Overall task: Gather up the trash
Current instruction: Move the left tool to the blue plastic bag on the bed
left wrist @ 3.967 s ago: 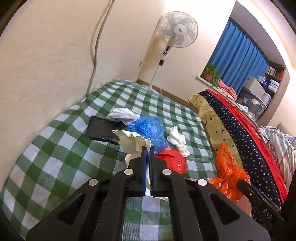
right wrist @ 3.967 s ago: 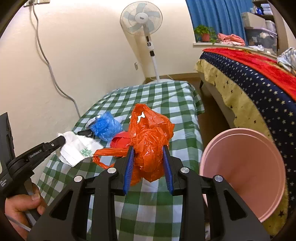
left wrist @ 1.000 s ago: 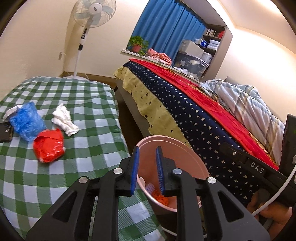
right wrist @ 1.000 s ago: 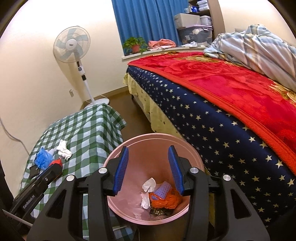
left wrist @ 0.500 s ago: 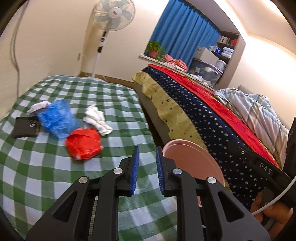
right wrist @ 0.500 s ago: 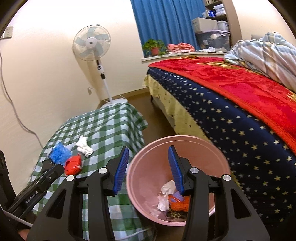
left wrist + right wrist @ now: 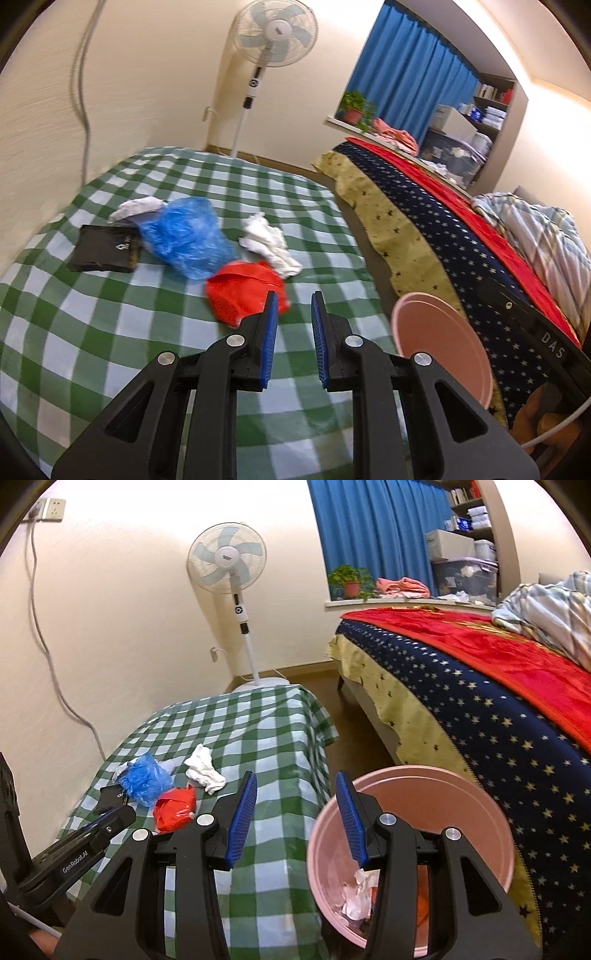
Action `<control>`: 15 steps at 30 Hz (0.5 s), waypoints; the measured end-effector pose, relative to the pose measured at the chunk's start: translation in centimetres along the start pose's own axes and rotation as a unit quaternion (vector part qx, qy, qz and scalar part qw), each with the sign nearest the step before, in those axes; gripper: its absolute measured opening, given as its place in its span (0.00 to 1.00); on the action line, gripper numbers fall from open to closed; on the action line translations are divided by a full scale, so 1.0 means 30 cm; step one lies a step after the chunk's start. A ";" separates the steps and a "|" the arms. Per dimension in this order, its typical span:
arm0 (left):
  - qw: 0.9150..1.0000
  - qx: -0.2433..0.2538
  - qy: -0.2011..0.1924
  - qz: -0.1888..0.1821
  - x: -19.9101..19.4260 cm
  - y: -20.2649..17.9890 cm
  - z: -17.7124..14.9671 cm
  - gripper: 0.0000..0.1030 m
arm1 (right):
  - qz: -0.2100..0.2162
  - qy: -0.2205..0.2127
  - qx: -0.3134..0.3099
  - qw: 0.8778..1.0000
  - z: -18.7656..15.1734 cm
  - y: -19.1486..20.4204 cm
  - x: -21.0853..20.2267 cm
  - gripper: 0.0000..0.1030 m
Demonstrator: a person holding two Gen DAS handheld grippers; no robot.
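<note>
Trash lies on the green checked table (image 7: 92, 332): a red plastic bag (image 7: 242, 293), a blue plastic bag (image 7: 186, 236), a crumpled white tissue (image 7: 269, 243), a black packet (image 7: 103, 249) and white paper (image 7: 138, 206) behind the blue bag. My left gripper (image 7: 293, 302) is open and empty, its tips just right of the red bag. My right gripper (image 7: 295, 786) is open and empty above the gap between the table (image 7: 258, 738) and the pink bin (image 7: 443, 786). The bin holds white and orange trash (image 7: 356, 897). The red bag (image 7: 173, 806), blue bag (image 7: 146, 779) and tissue (image 7: 205, 770) also show in the right wrist view.
The pink bin (image 7: 439, 343) stands on the floor between the table and a bed with a starry blue and red cover (image 7: 498, 701). A standing fan (image 7: 227, 565) is at the far end by the wall. A cable (image 7: 55, 664) hangs down the wall.
Both grippers have dropped their trash in the bin and swung left, back towards the table. My left gripper now hovers close to the red bag. Both stay open.
</note>
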State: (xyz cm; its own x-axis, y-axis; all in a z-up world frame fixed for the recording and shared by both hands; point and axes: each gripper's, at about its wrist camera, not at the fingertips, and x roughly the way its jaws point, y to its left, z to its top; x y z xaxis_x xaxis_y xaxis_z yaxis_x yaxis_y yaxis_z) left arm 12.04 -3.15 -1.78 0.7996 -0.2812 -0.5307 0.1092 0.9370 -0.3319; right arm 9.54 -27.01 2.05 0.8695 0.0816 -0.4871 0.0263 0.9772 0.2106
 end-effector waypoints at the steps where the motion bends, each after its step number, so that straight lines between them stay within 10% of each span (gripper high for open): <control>1: 1.000 -0.001 0.000 0.004 0.006 0.008 0.003 0.18 | 0.003 0.000 -0.002 1.000 0.000 0.008 0.011 0.44; 15: 0.998 -0.016 -0.004 0.055 0.064 0.120 0.037 0.18 | 0.039 0.006 -0.038 0.999 0.007 0.119 0.164 0.44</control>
State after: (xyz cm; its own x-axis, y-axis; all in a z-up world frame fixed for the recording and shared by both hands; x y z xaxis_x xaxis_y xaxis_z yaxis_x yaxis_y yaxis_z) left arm 14.63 -0.11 -3.13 0.8108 -0.1755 -0.5584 0.0021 0.9548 -0.2971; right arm 14.02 -23.15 0.59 0.8616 0.1594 -0.4819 -0.0785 0.9798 0.1838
